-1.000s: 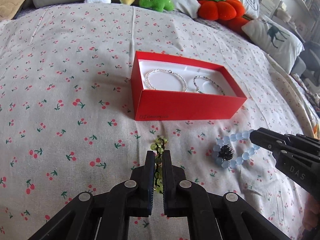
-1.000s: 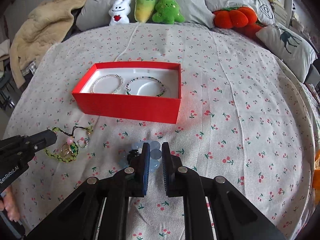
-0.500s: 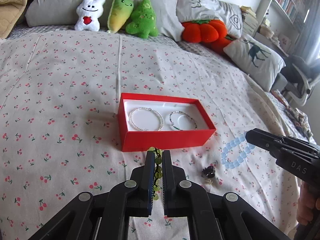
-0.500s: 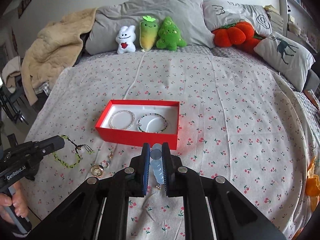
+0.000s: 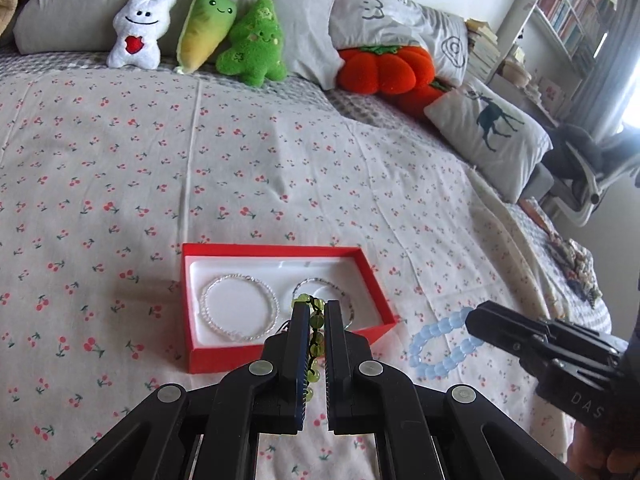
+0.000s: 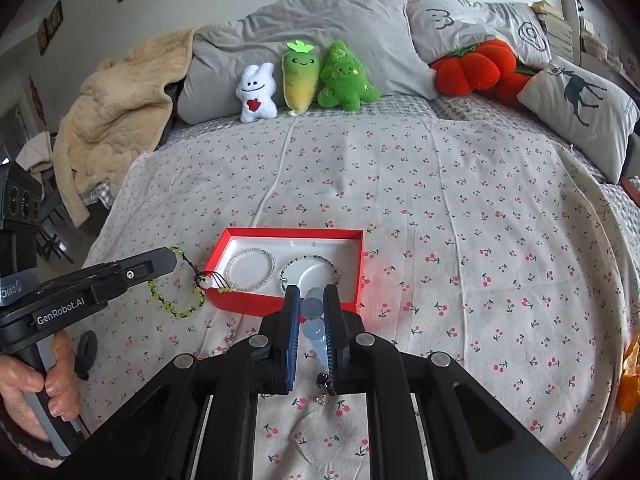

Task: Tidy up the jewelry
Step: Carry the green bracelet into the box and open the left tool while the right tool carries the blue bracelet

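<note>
My left gripper [image 5: 316, 306] is shut on a green bead bracelet [image 5: 316, 322], lifted off the bed; in the right wrist view that green bracelet [image 6: 176, 308] dangles from the left gripper [image 6: 174, 258]. My right gripper [image 6: 311, 292] is shut on a pale blue bead bracelet [image 6: 312, 308], and the blue bracelet [image 5: 438, 344] hangs from the right gripper [image 5: 474, 314] in the left wrist view. The open red box [image 5: 280, 250] lies just beyond both, with a clear bead bracelet [image 5: 238, 306] and a dark bead bracelet [image 6: 310, 266] on its white insert.
Small loose jewelry pieces [image 6: 322, 390] lie on the cherry-print bedspread [image 6: 440, 240] under my right gripper. Plush toys [image 5: 208, 32], grey pillows and an orange pumpkin cushion [image 5: 384, 68] line the head of the bed. A beige blanket [image 6: 116, 120] hangs at far left.
Both grippers have risen off the bedspread, carrying the green and the blue bracelets up. The red box now sits lower and nearer in both views.
</note>
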Tool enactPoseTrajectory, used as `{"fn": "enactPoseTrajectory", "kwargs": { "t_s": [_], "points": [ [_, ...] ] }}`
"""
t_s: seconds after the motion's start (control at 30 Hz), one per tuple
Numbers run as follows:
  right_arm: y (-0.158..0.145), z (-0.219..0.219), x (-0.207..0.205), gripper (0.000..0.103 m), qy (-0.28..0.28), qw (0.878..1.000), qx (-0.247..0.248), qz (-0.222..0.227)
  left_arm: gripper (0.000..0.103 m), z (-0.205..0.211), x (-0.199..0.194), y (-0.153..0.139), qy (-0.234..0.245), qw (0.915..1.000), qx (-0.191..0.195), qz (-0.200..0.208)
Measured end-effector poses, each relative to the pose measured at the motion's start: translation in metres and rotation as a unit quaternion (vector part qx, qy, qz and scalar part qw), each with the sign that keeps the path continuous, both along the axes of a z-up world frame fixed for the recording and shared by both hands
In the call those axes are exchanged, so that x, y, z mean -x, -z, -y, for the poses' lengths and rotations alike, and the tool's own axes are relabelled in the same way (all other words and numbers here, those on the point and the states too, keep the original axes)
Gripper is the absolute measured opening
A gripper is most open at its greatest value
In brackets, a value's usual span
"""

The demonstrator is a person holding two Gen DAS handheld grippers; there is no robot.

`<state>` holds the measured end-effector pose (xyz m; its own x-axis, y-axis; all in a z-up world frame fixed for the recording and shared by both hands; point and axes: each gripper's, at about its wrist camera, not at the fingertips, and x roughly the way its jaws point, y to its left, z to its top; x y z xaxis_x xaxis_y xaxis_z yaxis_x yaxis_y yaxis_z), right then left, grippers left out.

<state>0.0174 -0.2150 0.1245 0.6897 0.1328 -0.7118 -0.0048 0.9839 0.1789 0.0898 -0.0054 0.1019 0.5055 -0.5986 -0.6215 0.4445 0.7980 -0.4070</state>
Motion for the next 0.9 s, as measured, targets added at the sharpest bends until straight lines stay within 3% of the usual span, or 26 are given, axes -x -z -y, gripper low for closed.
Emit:
{"fn": "enactPoseTrajectory", "kwargs": {
  "t_s": [0.17, 0.33, 0.43, 0.53, 0.8, 0.9],
  "points": [
    [-0.001, 0.007, -0.01, 0.012, 0.004, 1.0, -0.001, 0.002, 0.001, 0.021, -0.028, 0.006, 0.009, 0.9996, 0.025, -0.014],
    [0.005, 0.012, -0.018, 0.012, 0.006, 1.0, -0.003, -0.002, 0.001, 0.032, -0.06, 0.038, 0.01, 0.9964, 0.049, -0.069],
    [0.011, 0.014, -0.023, 0.012, 0.008, 1.0, 0.0, -0.01, 0.001, 0.035, -0.069, 0.059, -0.005, 0.9967, 0.011, -0.081],
    [0.015, 0.017, -0.026, 0.012, 0.01, 1.0, 0.004, -0.015, 0.001, 0.034, -0.068, 0.069, -0.018, 0.997, -0.032, -0.068],
    [0.018, 0.012, -0.037, 0.012, 0.006, 1.0, 0.011, -0.021, 0.002, 0.023, -0.073, 0.076, -0.047, 0.9938, -0.089, -0.048],
    [0.015, 0.005, -0.042, 0.012, -0.001, 1.0, 0.019, -0.022, 0.012, 0.018, -0.067, 0.07, -0.05, 0.9937, -0.094, -0.035]
  ]
}}
